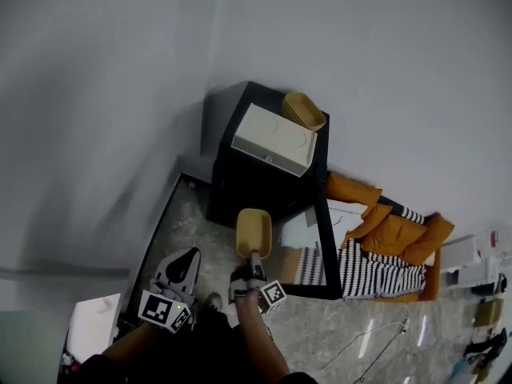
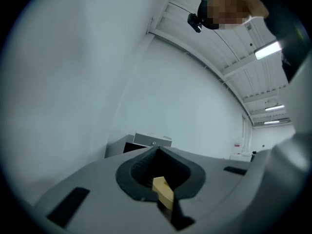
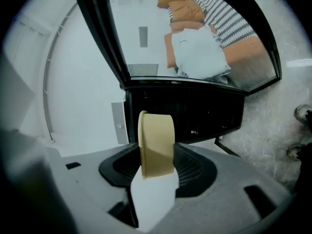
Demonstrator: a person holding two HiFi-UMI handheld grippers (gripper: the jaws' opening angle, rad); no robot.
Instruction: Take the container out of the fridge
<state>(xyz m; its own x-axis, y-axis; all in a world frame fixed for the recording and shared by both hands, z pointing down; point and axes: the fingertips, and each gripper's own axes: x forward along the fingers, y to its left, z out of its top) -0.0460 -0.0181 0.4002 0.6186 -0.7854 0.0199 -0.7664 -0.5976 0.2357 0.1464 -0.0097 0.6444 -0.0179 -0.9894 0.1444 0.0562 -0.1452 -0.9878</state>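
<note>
Head view, looking steeply down. A small black fridge [image 1: 260,184] stands against a pale wall, its glass door [image 1: 323,242] swung open toward the right of the frame. A white box [image 1: 274,138] and a tan bowl [image 1: 302,110] rest on top of the fridge, side by side. The right gripper [image 1: 254,256] pinches the tan container [image 1: 254,232], which is outside the fridge, in front of its open front and clear of the speckled floor [image 1: 336,326]. The left gripper [image 1: 189,259] is to the left of the container and apart from it. An orange jacket [image 1: 392,229] and a striped cloth [image 1: 376,272] lie beyond the door.

Right gripper view. The container [image 3: 156,143] stands on edge between the jaws of the right gripper [image 3: 156,165], both pads pressed against it; the dark inside of the fridge [image 3: 187,113] lies behind it.

Left gripper view. The jaws of the left gripper [image 2: 157,153] are pressed together with nothing between their tips. A small tan block [image 2: 163,191] sits in the dark recess below; it may be part of the gripper itself, which this view does not settle. The white box [image 2: 152,140] shows in the distance
</note>
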